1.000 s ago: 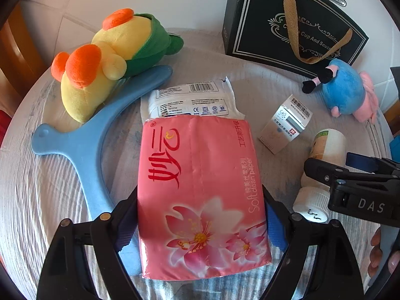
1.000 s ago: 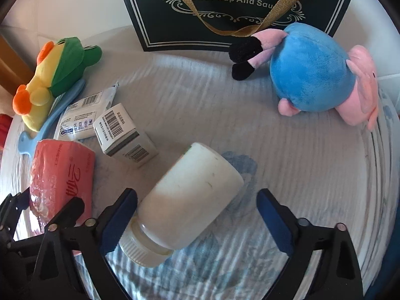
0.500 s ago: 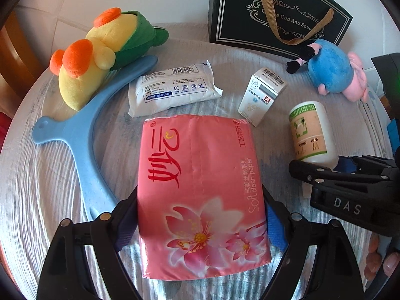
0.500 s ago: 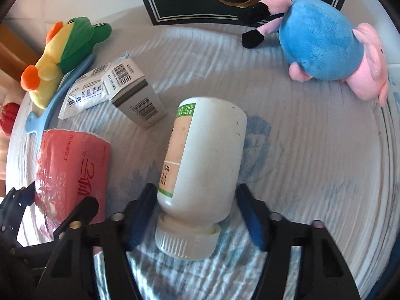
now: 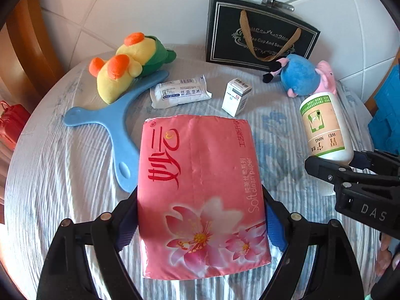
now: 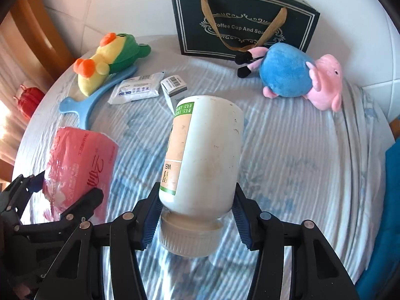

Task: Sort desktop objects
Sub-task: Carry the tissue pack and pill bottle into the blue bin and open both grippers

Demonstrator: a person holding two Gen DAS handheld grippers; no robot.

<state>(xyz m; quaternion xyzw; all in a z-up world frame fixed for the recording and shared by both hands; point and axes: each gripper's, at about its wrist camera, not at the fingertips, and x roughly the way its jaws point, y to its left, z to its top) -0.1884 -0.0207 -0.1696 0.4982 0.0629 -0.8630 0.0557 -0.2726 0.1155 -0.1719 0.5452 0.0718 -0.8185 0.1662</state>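
Change since a second ago: we have lifted both loads off the cloth-covered round table (image 5: 62,175); the white medicine bottle (image 6: 203,157), which lay loose between wide jaws, is now clamped, the right jaws having just been closing onto it. The pink tissue pack (image 5: 200,190) was already gripped and now hangs clear of the cloth.

Left gripper (image 5: 200,215): its jaws stand wide but clenched on the pink tissue pack, blue pads pressing both long sides near the flowered end.

Right gripper (image 6: 195,215): its jaws grasp the white medicine bottle low on the body just above the ribbed cap, cap towards us, base pointing away.

Where the loads are: both in the air over the near half of the table, the pack to the left of the bottle, well apart.

Left on the table: a yellow-and-green plush duck (image 5: 127,67) lying on a blue plastic hanger (image 5: 112,122), a white wrapped packet (image 5: 180,92), a small white medicine box (image 5: 236,96), a blue-and-pink plush pig (image 5: 302,78), and a dark gift bag (image 5: 260,35) standing at the back.

Step in hand: we judge this the carry, grasps made and nothing yet set down.

Next move: we need a destination for each; none is marked, so grouping the bottle with the small medicine box and packet seems likely.

Care needed: the bottle is held near one end and may pivot; the soft pack may sag.
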